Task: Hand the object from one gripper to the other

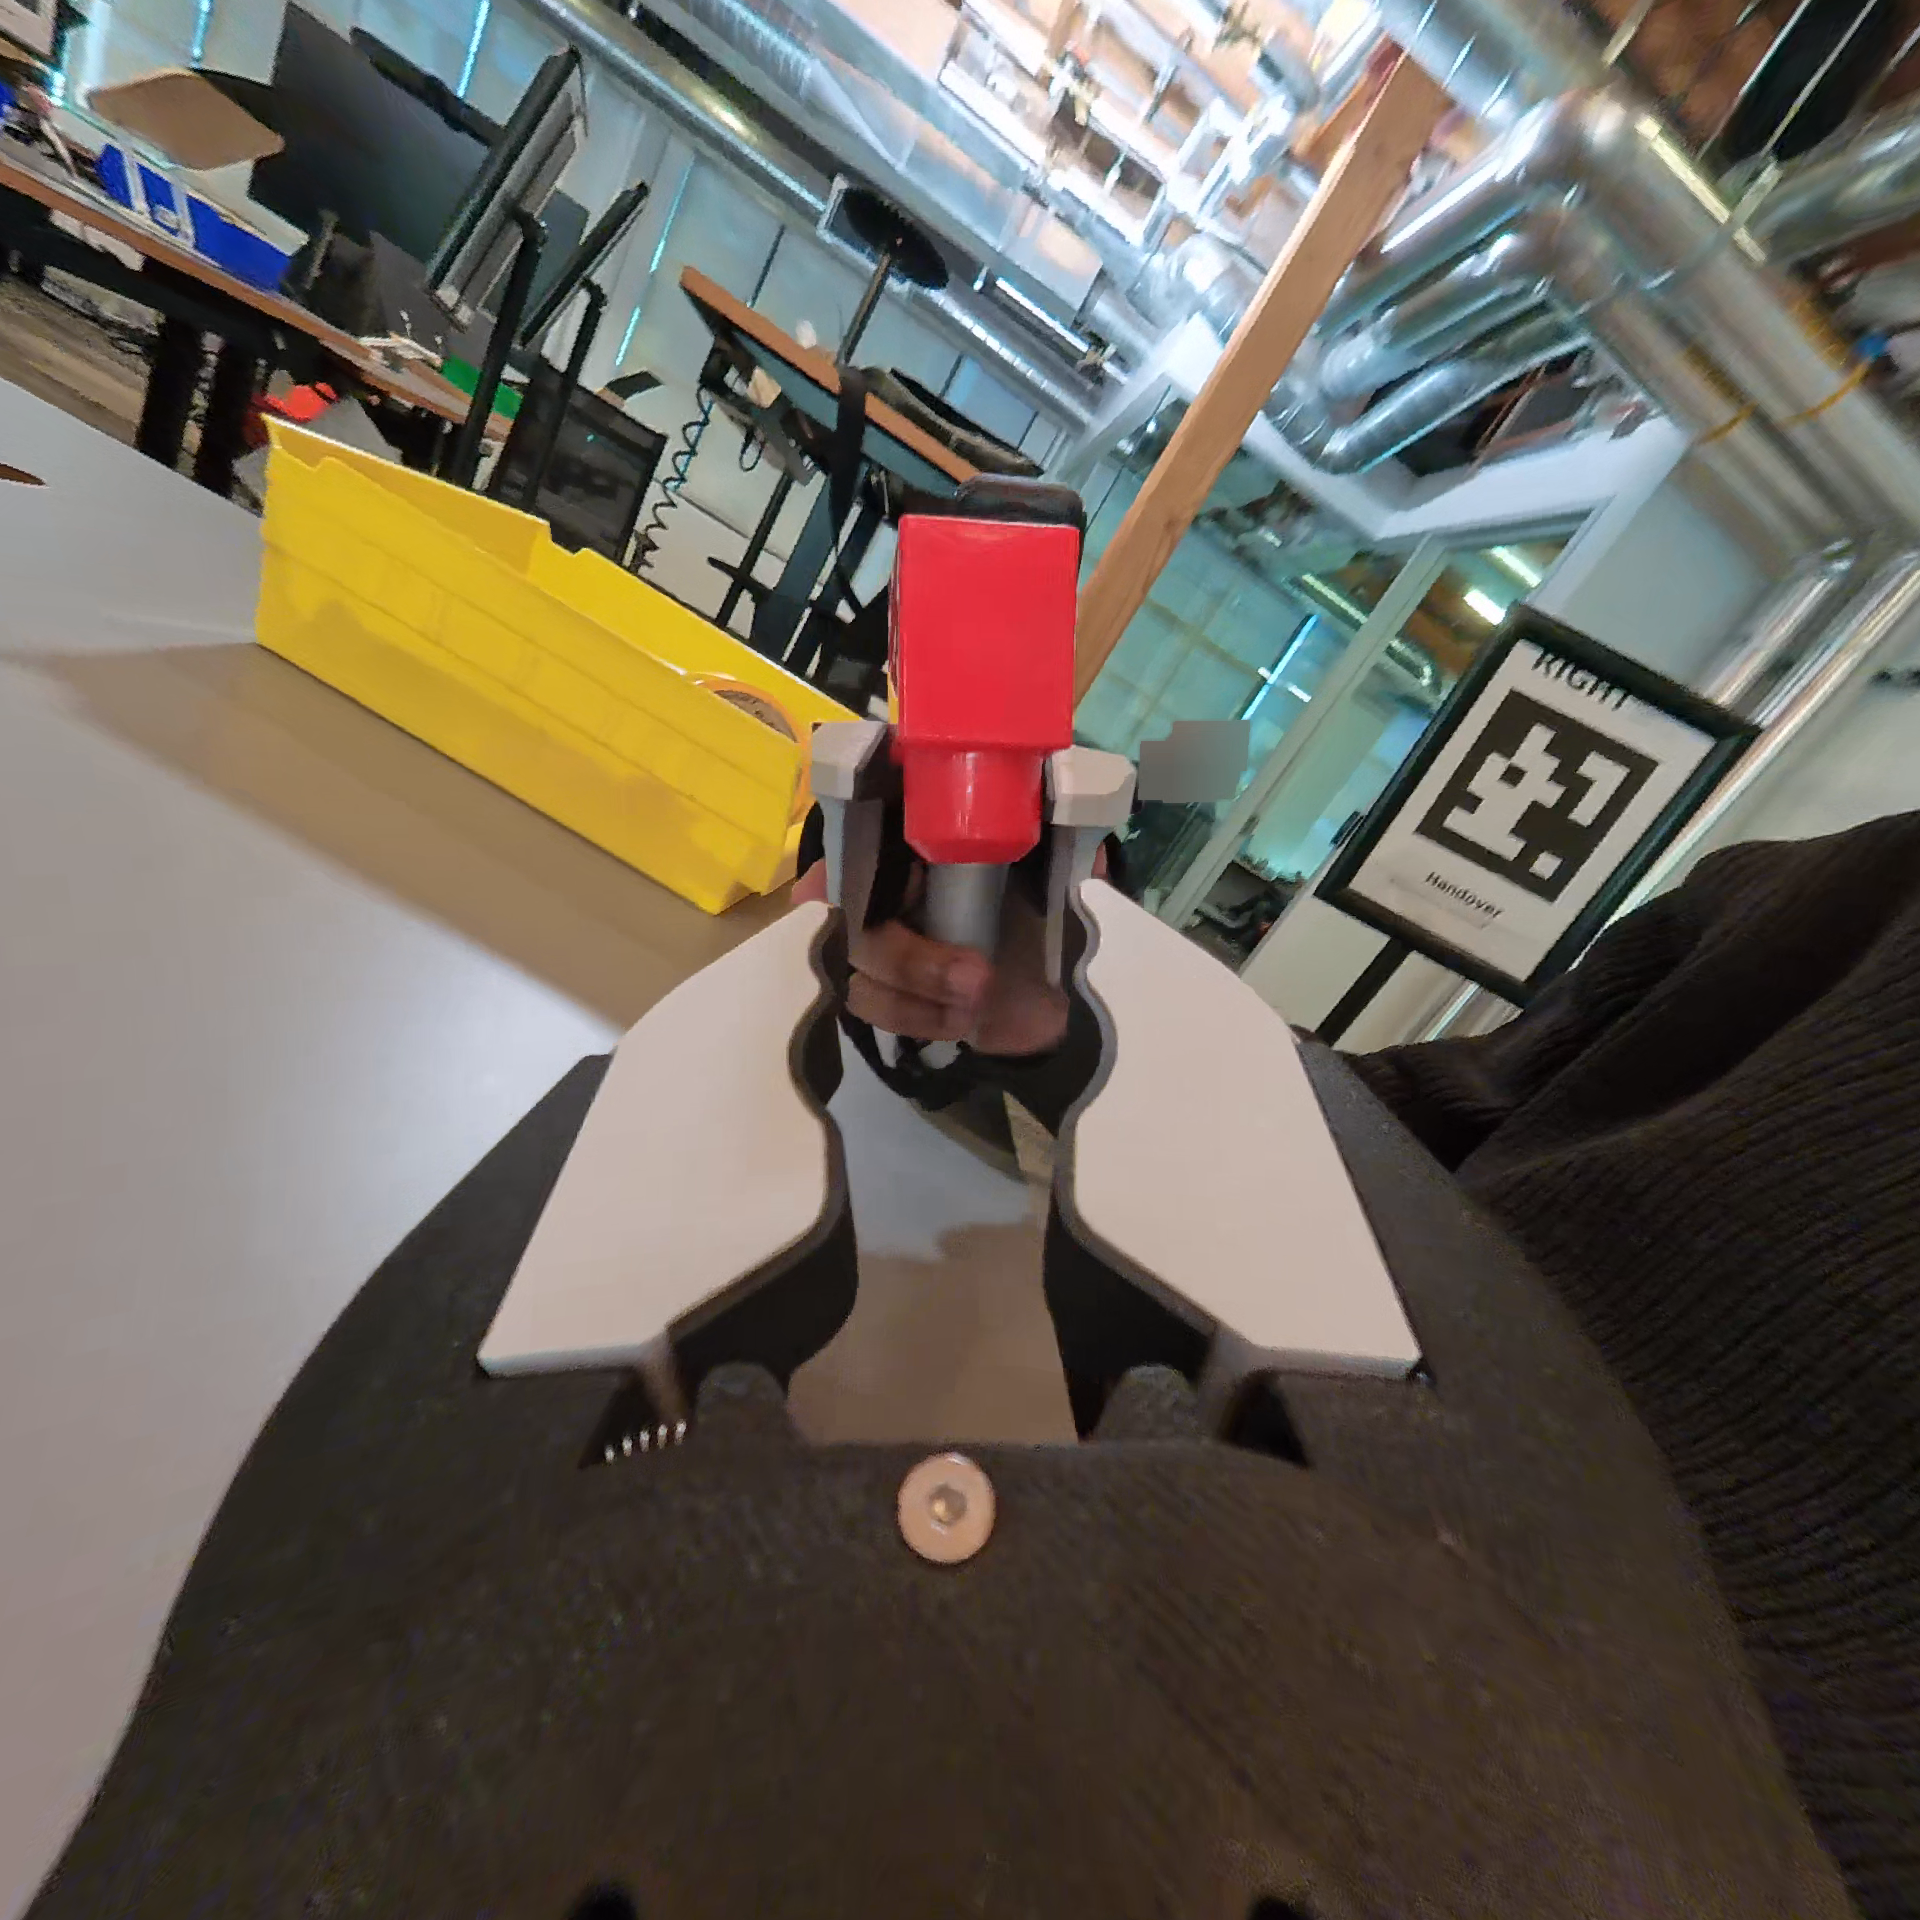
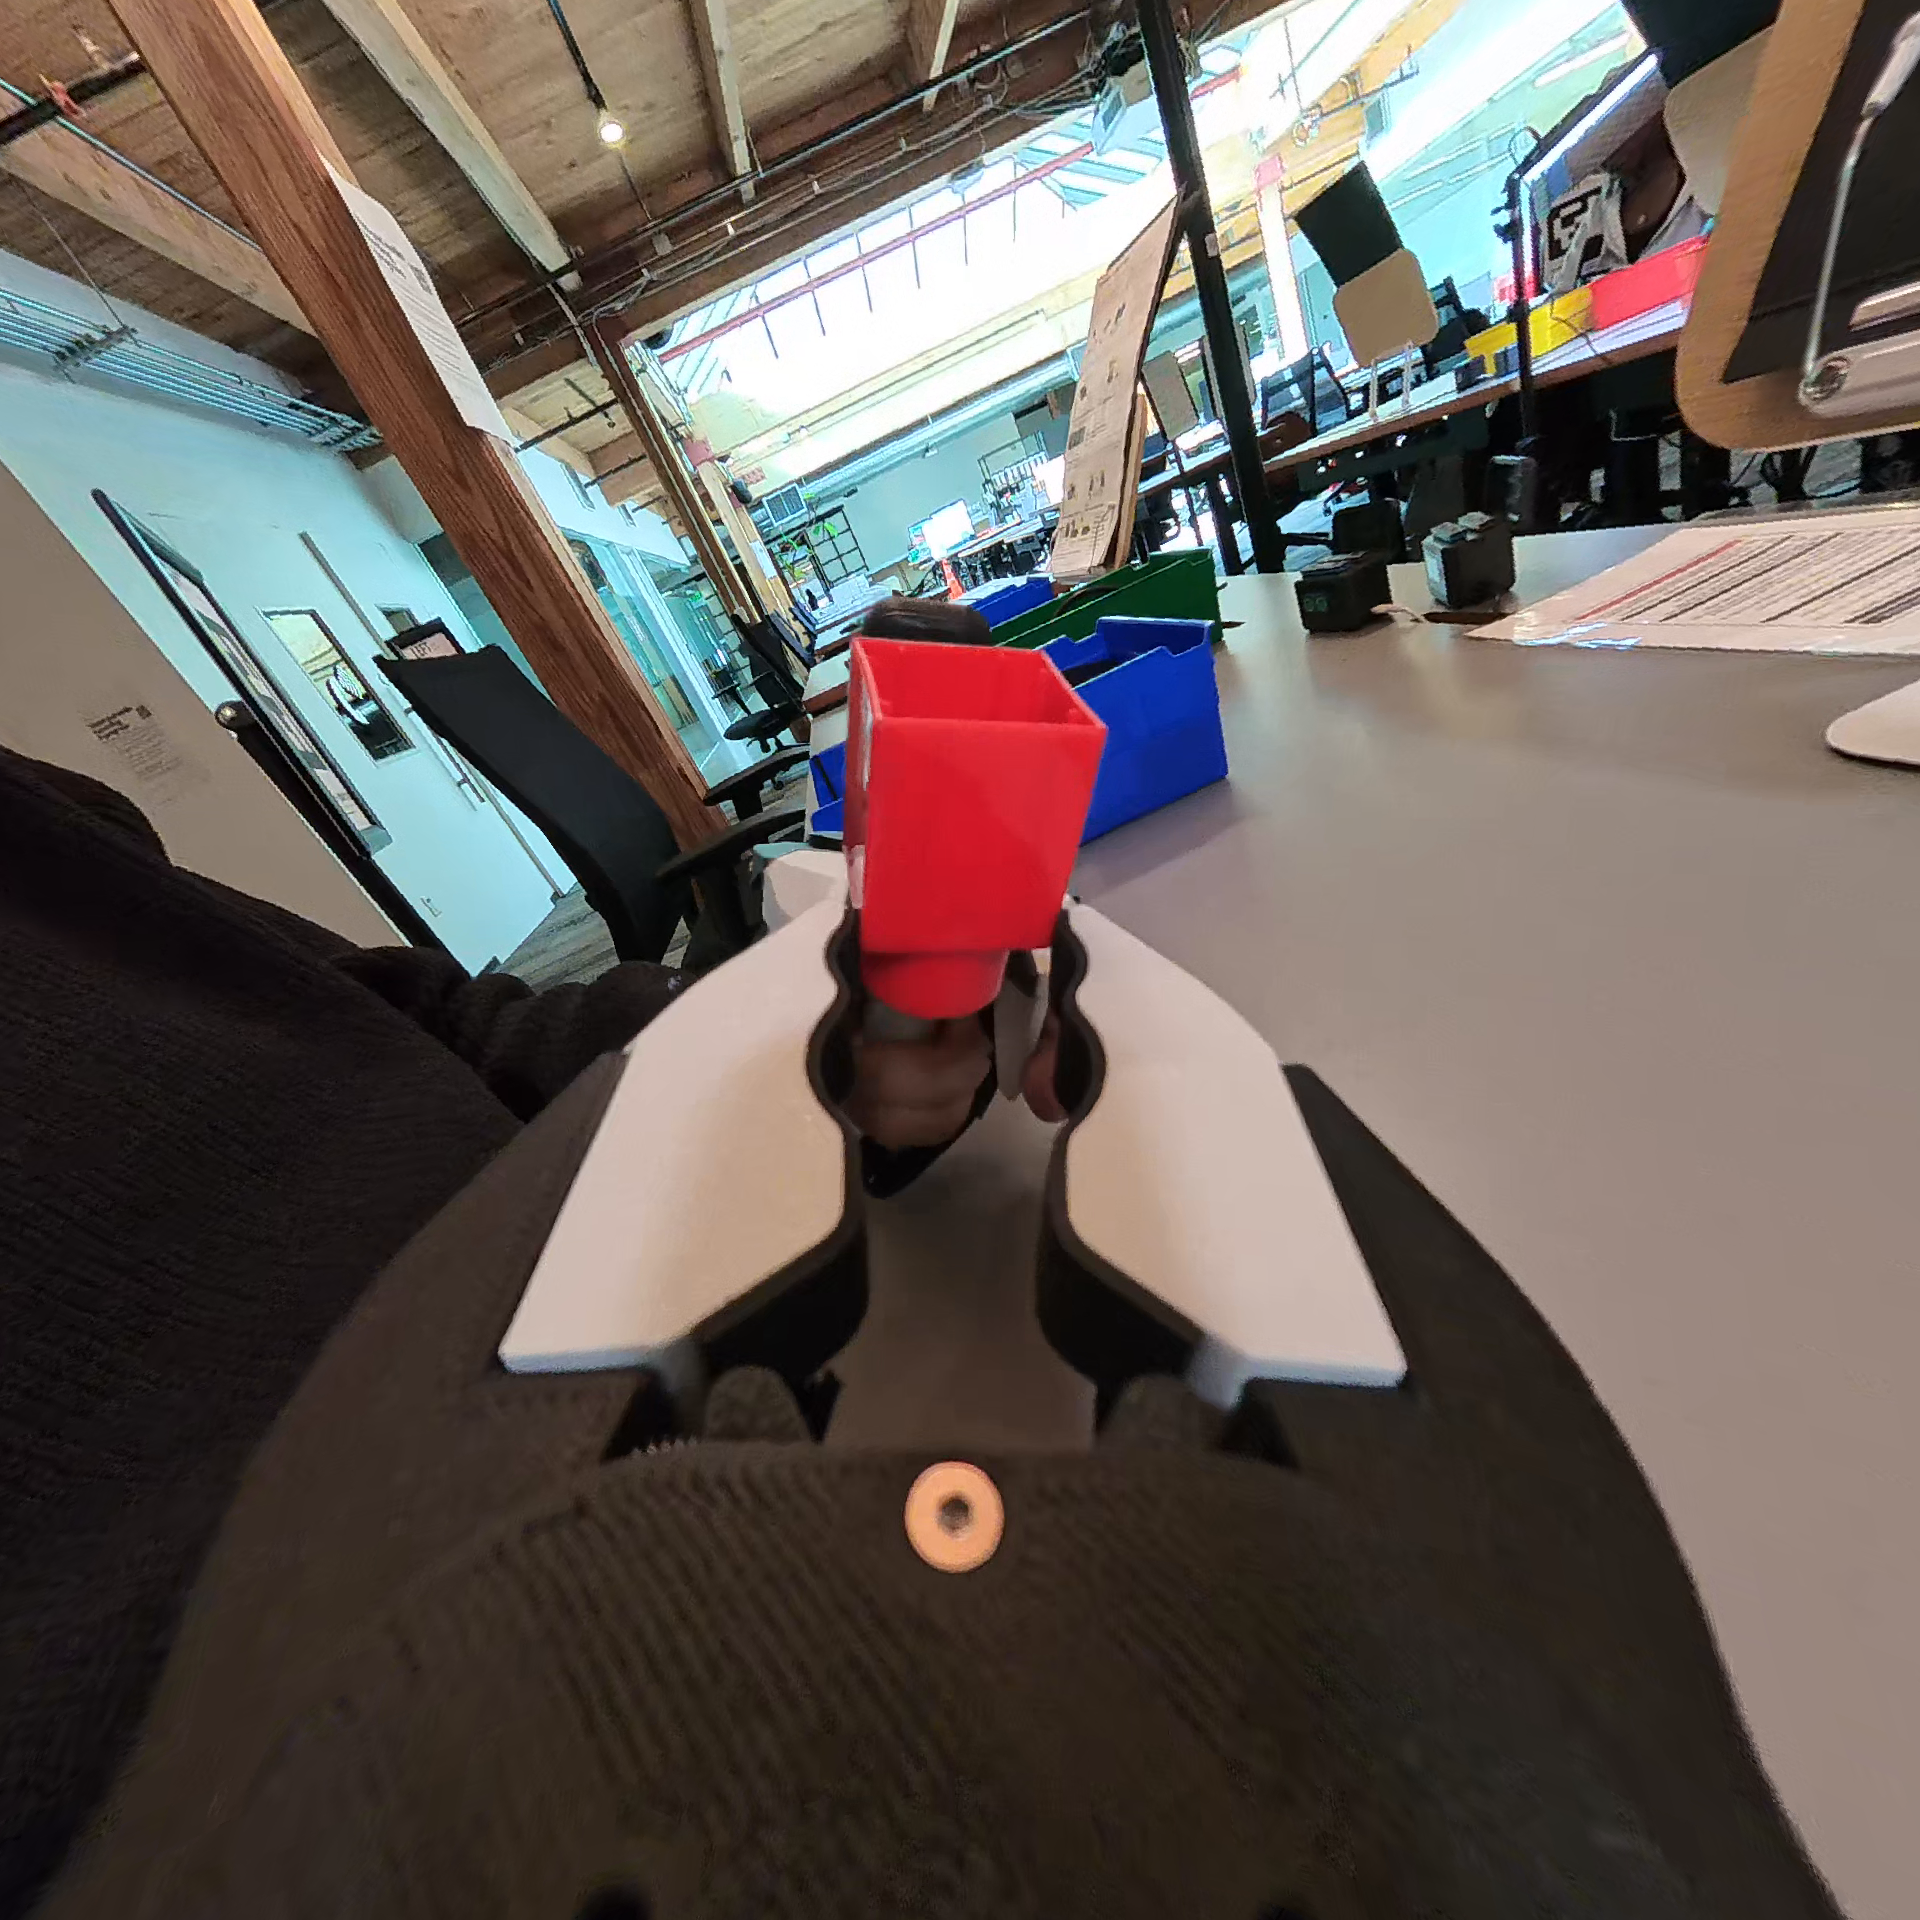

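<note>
The object is a red square funnel-shaped piece with a round red neck and a thin grey stem, held upright in the air between the two grippers, which face each other. In the right wrist view my right gripper is shut on the funnel's red neck. The right gripper's grey tips also flank the neck in the left wrist view. My left gripper is open. Its fingertips stand either side of the grey stem with gaps. One left finger shows just beside the stem.
A yellow bin sits on the grey table to the left. A framed marker sign stands at the right. Blue and green bins, papers and a monitor base are on the table. A dark sleeve is close by. Only a small space, under 4 cm, lies between the two pairs of fingers.
</note>
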Available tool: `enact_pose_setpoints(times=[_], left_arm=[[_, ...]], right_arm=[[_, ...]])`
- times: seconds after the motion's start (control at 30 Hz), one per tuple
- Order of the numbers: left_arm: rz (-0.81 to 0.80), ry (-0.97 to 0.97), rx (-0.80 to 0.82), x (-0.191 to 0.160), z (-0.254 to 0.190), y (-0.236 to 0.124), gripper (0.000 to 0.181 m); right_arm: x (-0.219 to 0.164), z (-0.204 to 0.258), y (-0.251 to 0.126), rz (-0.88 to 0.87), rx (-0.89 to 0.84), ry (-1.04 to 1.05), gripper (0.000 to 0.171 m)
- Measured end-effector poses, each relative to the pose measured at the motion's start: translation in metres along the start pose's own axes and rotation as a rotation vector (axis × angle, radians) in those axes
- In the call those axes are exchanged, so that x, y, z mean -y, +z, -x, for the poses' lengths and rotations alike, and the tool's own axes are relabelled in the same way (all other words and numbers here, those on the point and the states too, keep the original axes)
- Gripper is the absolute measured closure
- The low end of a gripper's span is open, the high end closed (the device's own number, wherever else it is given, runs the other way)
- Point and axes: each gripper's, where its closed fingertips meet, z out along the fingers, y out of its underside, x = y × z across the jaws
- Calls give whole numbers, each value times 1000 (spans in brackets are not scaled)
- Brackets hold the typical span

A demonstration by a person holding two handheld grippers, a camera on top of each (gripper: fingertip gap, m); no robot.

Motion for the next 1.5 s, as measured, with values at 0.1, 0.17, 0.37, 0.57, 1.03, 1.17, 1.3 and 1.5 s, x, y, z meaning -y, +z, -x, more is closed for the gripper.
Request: enact_pose_setpoints(times=[0.1, 0.17, 0.37, 0.57, 1.03, 1.17, 1.3, 1.5], left_arm=[[-11, -9, 8, 2, 1, -1, 140], [-13, -48, 9, 3, 4, -3, 139], [-71, -504, -189, 7, 5, -8, 110], [-23, -526, -139, -2, 11, -5, 94], [-1, -418, -140, -4, 4, -4, 123], [-48, -402, -103, 3, 11, -9, 143], [-65, -389, -95, 6, 12, -11, 142], [-82, -363, -70, 8, 14, -11, 142]], right_arm=[[-3, -3, 1, 31, -50, -66, 136], [-4, -7, 1, 59, -109, -136, 136], [-8, -23, -7, 227, -365, -578, 136], [-17, -15, 1, 370, -432, -1090, 136], [-33, -16, 5, 417, -363, -1114, 135], [-35, -25, 2, 454, -409, -1106, 138], [-35, -25, 3, 457, -413, -1073, 141], [-35, -32, 0, 476, -449, -1071, 138]])
